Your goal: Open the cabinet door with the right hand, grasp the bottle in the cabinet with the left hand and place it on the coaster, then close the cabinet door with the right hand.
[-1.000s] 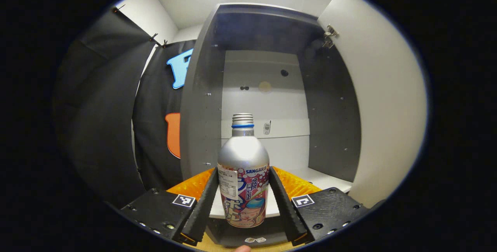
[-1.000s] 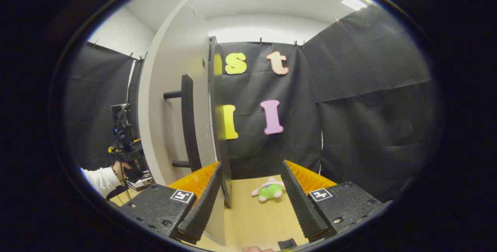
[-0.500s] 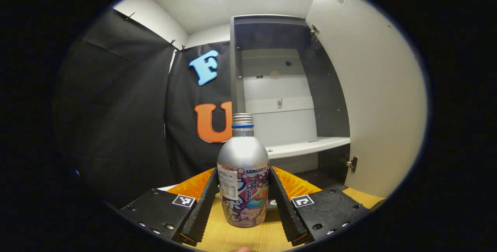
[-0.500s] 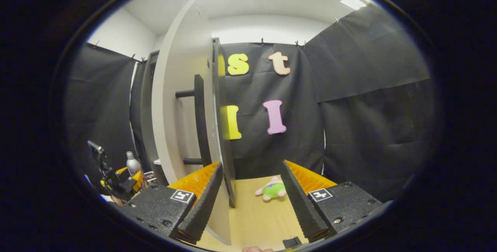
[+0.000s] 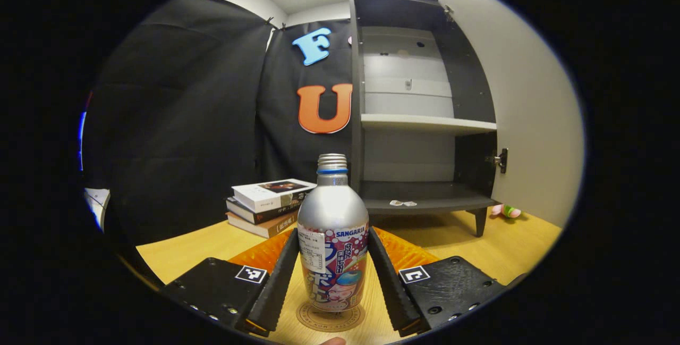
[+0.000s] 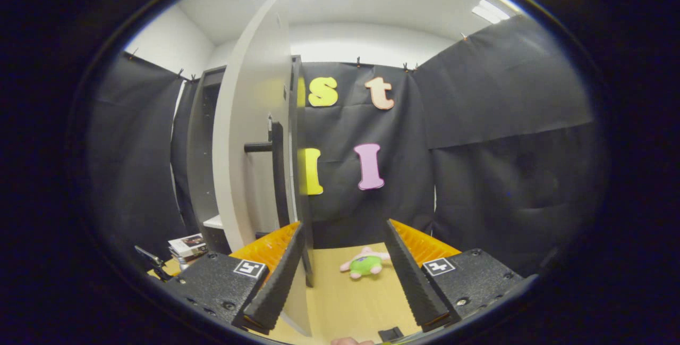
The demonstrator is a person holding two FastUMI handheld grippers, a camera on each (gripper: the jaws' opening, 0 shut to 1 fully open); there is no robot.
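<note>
So the bottle (image 5: 333, 238) sat upright dead center at the bottom of the left gripper view, right over the round coaster (image 5: 330, 317) on the wooden table (image 5: 186, 252); couldn't tell if its base was actually touching the coaster or just above it. The left gripper (image 5: 331, 276) had both fingers pressed against the bottle's sides, squeezing it. Behind it, upper right of that frame, the cabinet (image 5: 419, 121) stood with its door (image 5: 531, 111) swung wide open and a stack of books (image 5: 265, 204) just left of it. In the right gripper view the right gripper (image 6: 345, 276) had its fingers spread apart with nothing between them, the door's edge (image 6: 295, 175) and handle (image 6: 273, 169) rising just past its left finger, and a little plush toy (image 6: 365, 263) lay on the table beyond.
</note>
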